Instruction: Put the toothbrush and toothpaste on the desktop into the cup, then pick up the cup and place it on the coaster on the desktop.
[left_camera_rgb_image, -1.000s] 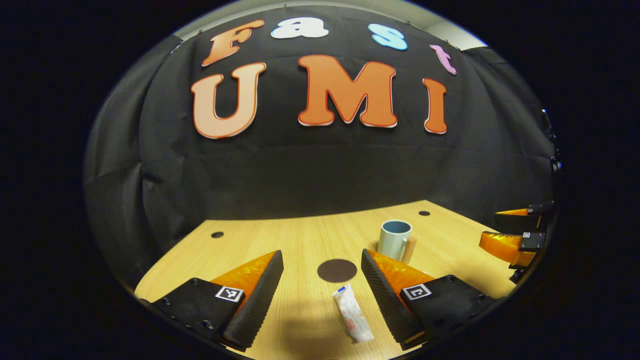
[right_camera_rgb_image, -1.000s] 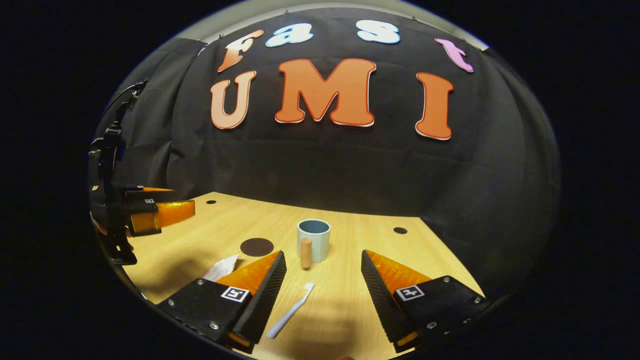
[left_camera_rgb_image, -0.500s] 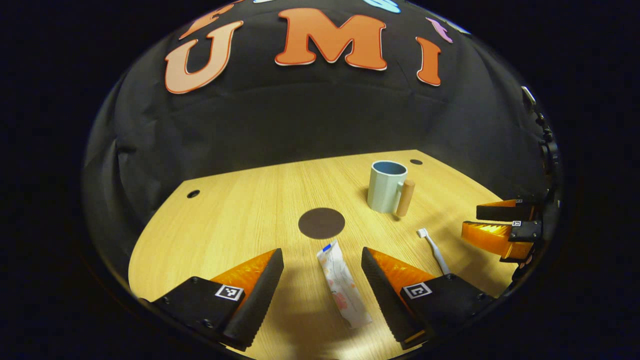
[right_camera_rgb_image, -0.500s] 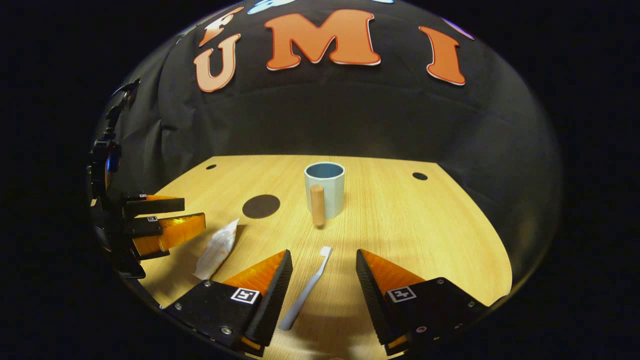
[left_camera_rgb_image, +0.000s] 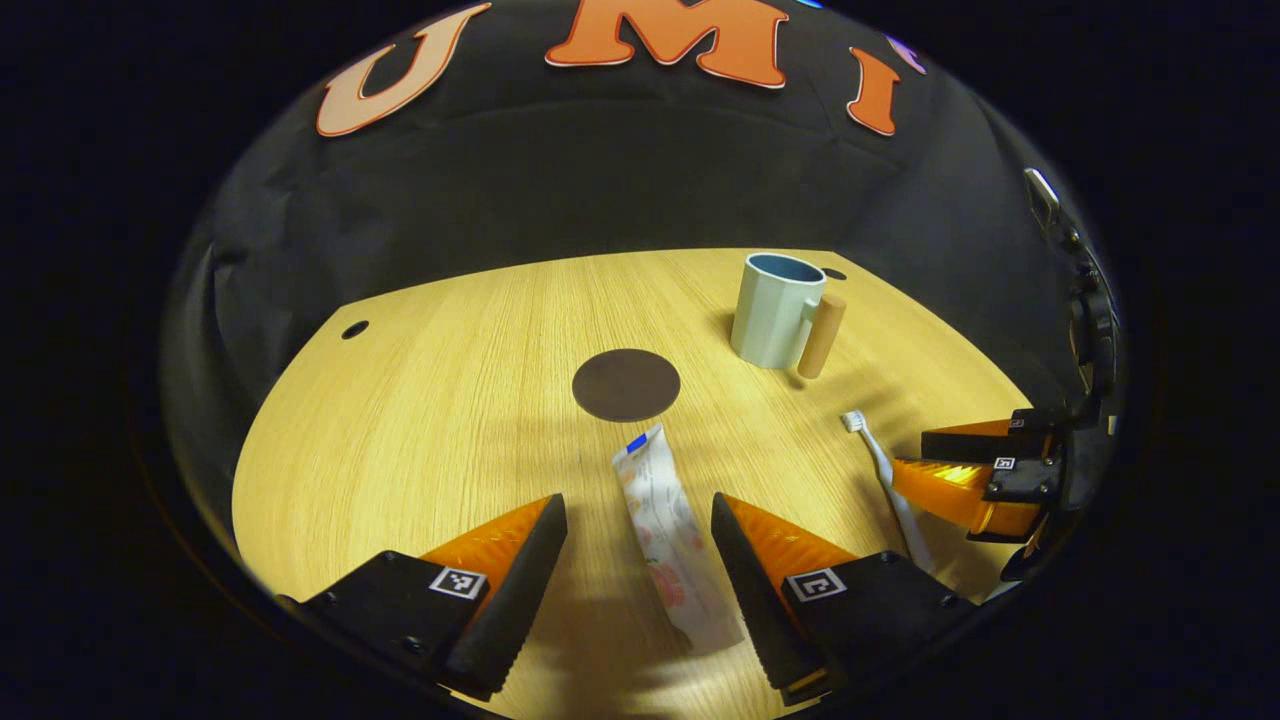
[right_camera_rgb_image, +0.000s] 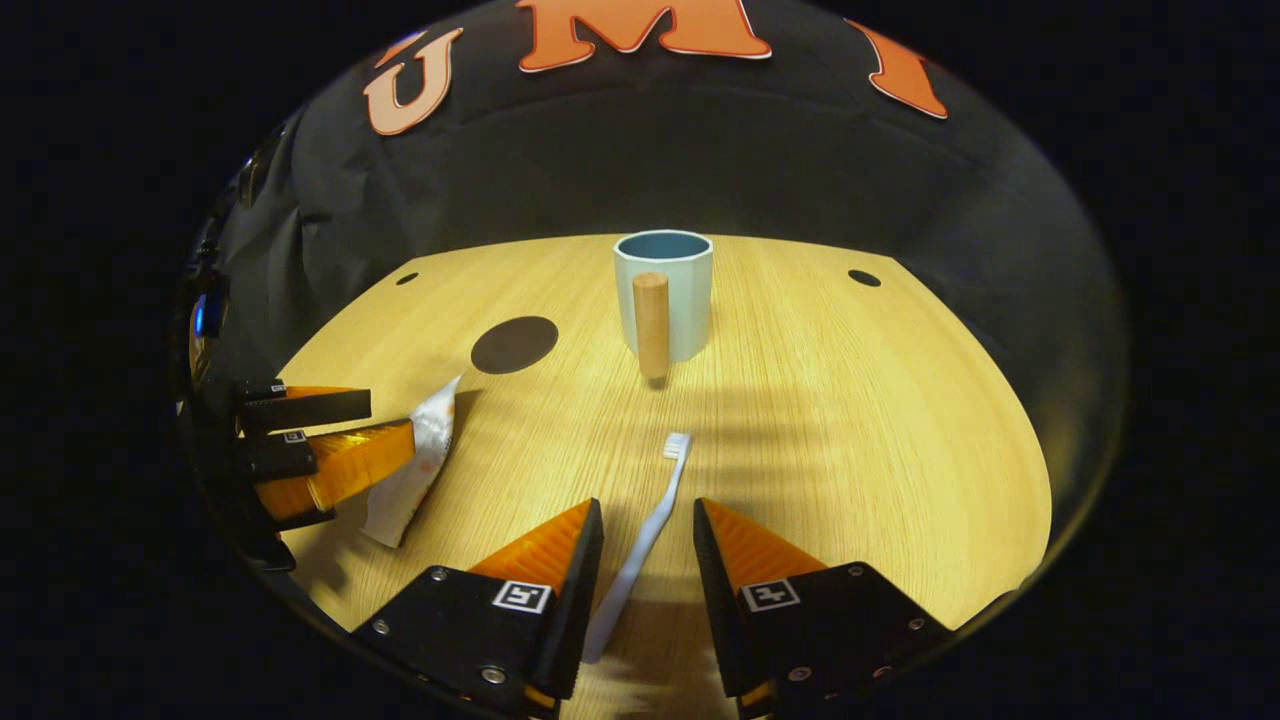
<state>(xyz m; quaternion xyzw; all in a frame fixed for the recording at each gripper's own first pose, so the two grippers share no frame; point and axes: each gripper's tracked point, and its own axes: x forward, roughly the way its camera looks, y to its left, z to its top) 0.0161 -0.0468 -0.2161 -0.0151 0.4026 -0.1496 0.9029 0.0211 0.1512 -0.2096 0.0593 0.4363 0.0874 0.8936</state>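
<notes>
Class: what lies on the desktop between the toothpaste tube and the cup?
The dark round coaster lies between toothpaste and cup, seen in the left gripper view.

White toothbrush (right_camera_rgb_image: 640, 535) and white toothpaste tube (left_camera_rgb_image: 668, 532) flat on counter; pale blue wooden-handled cup (right_camera_rgb_image: 664, 295) upright; dark round coaster (left_camera_rgb_image: 626, 384) bare.

A light wooden desktop (left_camera_rgb_image: 420, 420) with fine straight grain is seen, lit warmly and crossed by soft shadows. Small dark round holes are set into it near the far edge: one at the far left (left_camera_rgb_image: 354, 329) in the left gripper view, and one at the far right (right_camera_rgb_image: 864, 277) in the right gripper view. Behind the desktop a black cloth wall (right_camera_rgb_image: 700, 170) is hung, slightly creased and folded.
</notes>
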